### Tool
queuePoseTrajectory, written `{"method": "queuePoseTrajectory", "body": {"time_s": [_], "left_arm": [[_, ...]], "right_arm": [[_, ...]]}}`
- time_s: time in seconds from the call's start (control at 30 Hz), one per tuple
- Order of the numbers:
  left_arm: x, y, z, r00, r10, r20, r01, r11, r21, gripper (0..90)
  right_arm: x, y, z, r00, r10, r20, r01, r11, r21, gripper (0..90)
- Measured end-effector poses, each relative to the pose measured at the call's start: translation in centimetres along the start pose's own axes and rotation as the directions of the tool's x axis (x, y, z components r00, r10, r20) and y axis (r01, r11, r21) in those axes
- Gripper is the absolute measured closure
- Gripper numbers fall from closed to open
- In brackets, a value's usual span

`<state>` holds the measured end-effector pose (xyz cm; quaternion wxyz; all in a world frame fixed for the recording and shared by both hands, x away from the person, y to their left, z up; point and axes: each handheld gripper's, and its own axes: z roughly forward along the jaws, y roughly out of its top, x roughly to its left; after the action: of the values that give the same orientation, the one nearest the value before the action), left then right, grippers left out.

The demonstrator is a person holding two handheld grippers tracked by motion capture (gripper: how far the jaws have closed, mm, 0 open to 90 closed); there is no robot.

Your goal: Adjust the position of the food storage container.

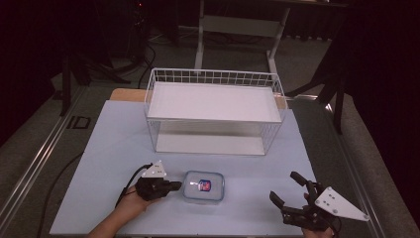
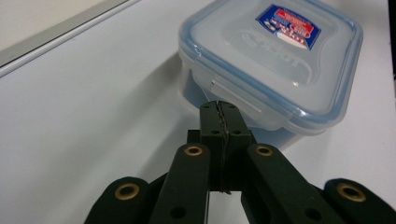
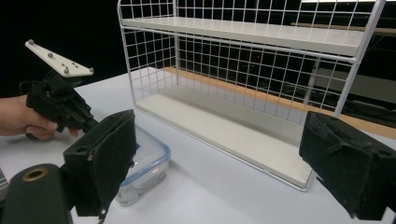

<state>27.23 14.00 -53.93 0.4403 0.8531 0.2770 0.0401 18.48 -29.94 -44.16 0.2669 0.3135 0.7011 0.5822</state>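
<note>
Container [image 2: 280, 60]: clear plastic, glossy, smooth; lid rimmed in blue, with a shiny paper-like sticker [image 2: 288, 26] on top. Table [image 1: 114, 148] under the container: pale, matt, smooth sheet. Behind the container, rack [image 1: 214, 79]: thin white-coated metal wire, with flat matt white shelf boards. Left gripper [image 2: 219, 108] beside the container: matt black plastic with brass-coloured rivets. Right gripper [image 3: 219, 172]: pads [image 3: 109, 158] look rough, dull black, felt-like.
</note>
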Motion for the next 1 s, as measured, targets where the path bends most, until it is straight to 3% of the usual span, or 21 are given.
{"method": "queuePoseTrajectory", "body": {"time_s": [0.47, 0.53, 0.63, 1.0], "left_arm": [[-0.7, 0.7, 1.4, 0.9982, -0.019, 0.056, 0.019, 0.9998, -0.006, 90.0], [-0.7, 0.7, 1.4, 0.9982, -0.019, 0.056, 0.019, 0.9998, -0.006, 90.0], [-1.3, 1.0, 1.9, 0.9984, 0.012, 0.056, -0.013, 0.9999, 0.008, 90.0], [-1.0, 1.7, 3.2, 0.9978, -0.004, 0.066, 0.004, 1.0000, 0.000, 90.0]], "right_arm": [[0.0, -0.2, 0.2, 0.9999, -0.003, -0.012, 0.003, 1.000, 0.012, 11.2], [0.0, -0.2, 0.2, 0.9999, -0.001, -0.014, 0.001, 1.000, 0.013, 11.2], [-0.1, -0.2, 0.3, 0.9998, -0.003, -0.018, 0.003, 1.000, 0.017, 11.2], [0.4, -0.4, 0.6, 0.9992, -0.013, -0.038, 0.015, 0.999, 0.033, 11.2]]}}
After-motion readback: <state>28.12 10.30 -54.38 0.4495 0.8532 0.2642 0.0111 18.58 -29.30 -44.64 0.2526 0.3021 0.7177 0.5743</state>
